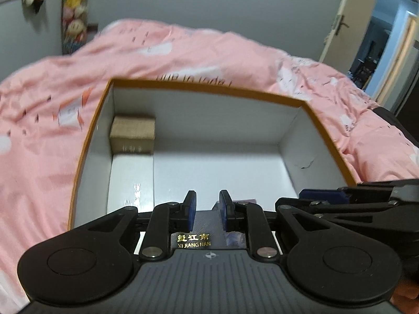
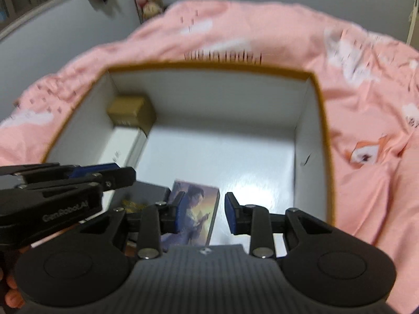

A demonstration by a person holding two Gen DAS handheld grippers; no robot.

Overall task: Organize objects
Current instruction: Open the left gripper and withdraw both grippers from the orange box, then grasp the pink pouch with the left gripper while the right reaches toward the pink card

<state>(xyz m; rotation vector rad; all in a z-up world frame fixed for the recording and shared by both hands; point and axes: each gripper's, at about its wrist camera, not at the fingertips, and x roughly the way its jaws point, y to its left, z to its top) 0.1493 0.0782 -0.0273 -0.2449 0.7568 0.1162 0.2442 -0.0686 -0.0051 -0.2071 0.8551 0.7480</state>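
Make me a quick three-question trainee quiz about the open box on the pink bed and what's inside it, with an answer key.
1. True or false: the orange-rimmed box sits on a pink duvet.
2. Which far corner of the box holds the small brown carton in the left wrist view? A) far left B) far right C) neither
3. Fill in: the illustrated box seen in the right wrist view lies at the ___ end of the big box, below the right gripper.

Key
1. True.
2. A, far left; a white box lies just in front of it.
3. Near. The gripper's pads do not press on it.
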